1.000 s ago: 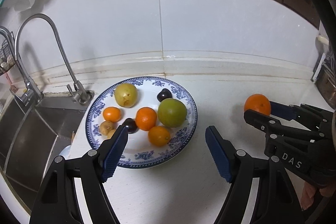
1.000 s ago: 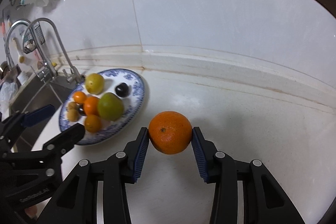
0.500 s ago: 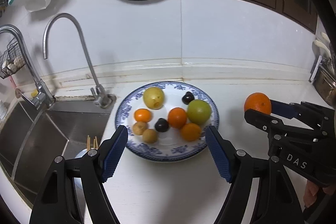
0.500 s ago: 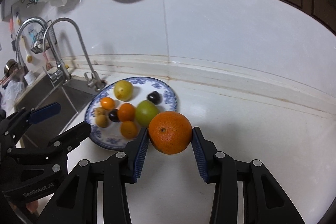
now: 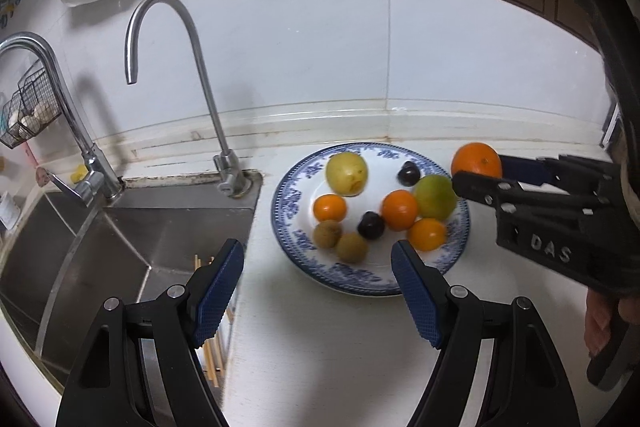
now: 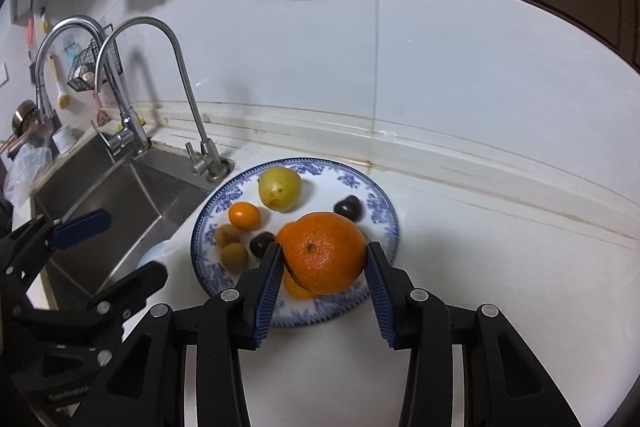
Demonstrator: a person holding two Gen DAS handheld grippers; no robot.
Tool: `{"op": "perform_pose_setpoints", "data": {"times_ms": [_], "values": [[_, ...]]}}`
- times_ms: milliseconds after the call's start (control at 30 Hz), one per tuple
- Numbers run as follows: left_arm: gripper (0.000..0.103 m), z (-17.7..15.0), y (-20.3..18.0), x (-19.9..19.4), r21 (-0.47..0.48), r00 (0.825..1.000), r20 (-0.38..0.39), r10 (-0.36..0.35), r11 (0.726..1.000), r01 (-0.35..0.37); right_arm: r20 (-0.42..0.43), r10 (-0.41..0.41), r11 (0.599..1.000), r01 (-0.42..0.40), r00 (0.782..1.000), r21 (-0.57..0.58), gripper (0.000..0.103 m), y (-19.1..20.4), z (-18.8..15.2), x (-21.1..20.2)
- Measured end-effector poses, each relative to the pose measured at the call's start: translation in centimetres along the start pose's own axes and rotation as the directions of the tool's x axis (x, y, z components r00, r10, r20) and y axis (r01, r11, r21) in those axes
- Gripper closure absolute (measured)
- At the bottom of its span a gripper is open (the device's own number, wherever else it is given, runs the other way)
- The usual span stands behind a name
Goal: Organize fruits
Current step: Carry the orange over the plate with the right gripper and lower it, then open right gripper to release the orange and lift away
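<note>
Right wrist view: the right gripper (image 6: 322, 273) pinches a round orange (image 6: 322, 255) between its blue pads, held above the near right part of the blue-patterned plate (image 6: 380, 205). The orange has no clear long axis; its stem dimple faces the camera. On the plate lie a yellow-green fruit (image 6: 280, 187), a small orange fruit (image 6: 244, 215), two brownish fruits (image 6: 230, 247) and two dark plums (image 6: 347, 207). In the left wrist view, the left gripper (image 5: 318, 289) stands spread and empty over the counter's near edge, between the sink (image 5: 132, 239) and the plate. A second ago the orange hung over bare counter right of the plate; both grippers have since travelled left, and the faucet (image 5: 176, 83) now shows in full.
</note>
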State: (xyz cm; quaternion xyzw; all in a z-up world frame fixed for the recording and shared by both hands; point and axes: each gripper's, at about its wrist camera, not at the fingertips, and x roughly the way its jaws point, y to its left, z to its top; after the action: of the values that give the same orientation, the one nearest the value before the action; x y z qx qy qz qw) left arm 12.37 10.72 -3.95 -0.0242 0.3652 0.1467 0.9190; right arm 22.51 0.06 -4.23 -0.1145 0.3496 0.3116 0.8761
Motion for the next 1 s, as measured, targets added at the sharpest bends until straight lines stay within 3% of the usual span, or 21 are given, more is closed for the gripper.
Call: {"op": "perform_pose_setpoints", "data": {"times_ms": [567, 800, 900, 1000], "values": [[0.028, 1.1, 1.5, 3.4, 0.016, 0.999, -0.035, 0.016, 1.000, -0.016, -0.087, 0.001, 1.000, 0.000, 0.996, 0.009, 0.060, 0.6, 2.8, 8.5], [0.028, 1.2, 1.4, 3.6, 0.013, 0.999, -0.039, 0.009, 1.000, -0.009, -0.103, 0.005, 1.000, -0.005, 0.995, -0.003, 0.060, 0.5, 2.7, 9.8], [0.028, 1.2, 1.5, 3.5, 0.005, 0.999, -0.038, 0.002, 1.000, -0.002, -0.089, -0.002, 1.000, 0.001, 0.996, -0.007, 0.050, 0.5, 2.7, 9.6], [0.028, 1.1, 1.6, 3.2, -0.004, 0.999, -0.036, -0.007, 1.000, 0.007, -0.070, -0.016, 1.000, 0.015, 0.997, -0.020, 0.048, 0.5, 2.8, 8.9]]}}
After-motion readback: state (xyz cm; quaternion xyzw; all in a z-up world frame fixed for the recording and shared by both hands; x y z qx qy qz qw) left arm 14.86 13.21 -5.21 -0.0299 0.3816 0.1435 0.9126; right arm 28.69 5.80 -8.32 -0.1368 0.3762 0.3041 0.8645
